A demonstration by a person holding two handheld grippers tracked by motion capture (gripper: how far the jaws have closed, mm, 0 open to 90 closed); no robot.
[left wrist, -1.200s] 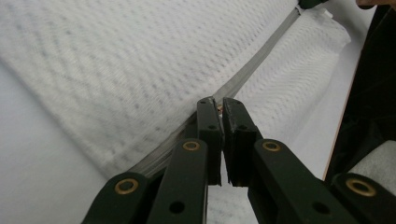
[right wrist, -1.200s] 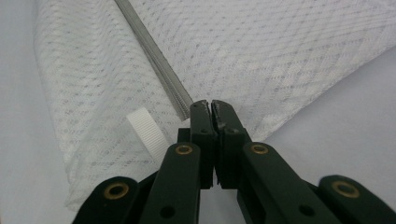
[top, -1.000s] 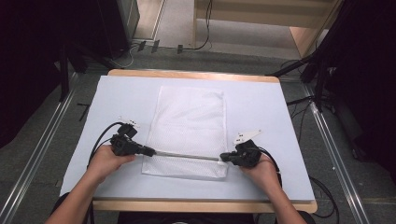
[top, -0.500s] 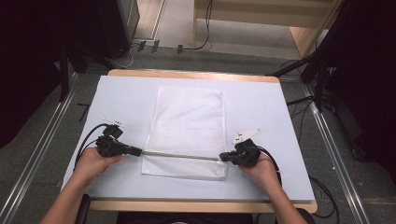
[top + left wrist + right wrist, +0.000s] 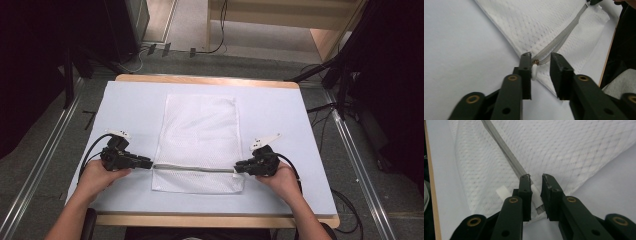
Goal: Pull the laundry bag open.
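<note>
A white mesh bag (image 5: 200, 130) lies flat on the pale mat, with a grey zipper (image 5: 195, 169) running across its near end. My left gripper (image 5: 150, 164) is at the zipper's left end. Its jaws have just been opening and stand open (image 5: 540, 56), the white zipper pull (image 5: 534, 72) resting against one jaw with a gap to the other. My right gripper (image 5: 236, 169) is at the zipper's right end. Its jaws have also just been opening and stand open (image 5: 536, 178), with the zipper's end tape (image 5: 537, 197) loose between them.
The pale mat (image 5: 280, 115) covers a wooden table whose front edge (image 5: 215, 220) runs just behind my hands. Cables trail from both grippers. Black stands (image 5: 345, 80) and metal floor rails (image 5: 45, 160) flank the table.
My left gripper slid left along the zipper to the bag's left edge, then stopped. Both grippers' jaws have parted. The right hand has stayed put.
</note>
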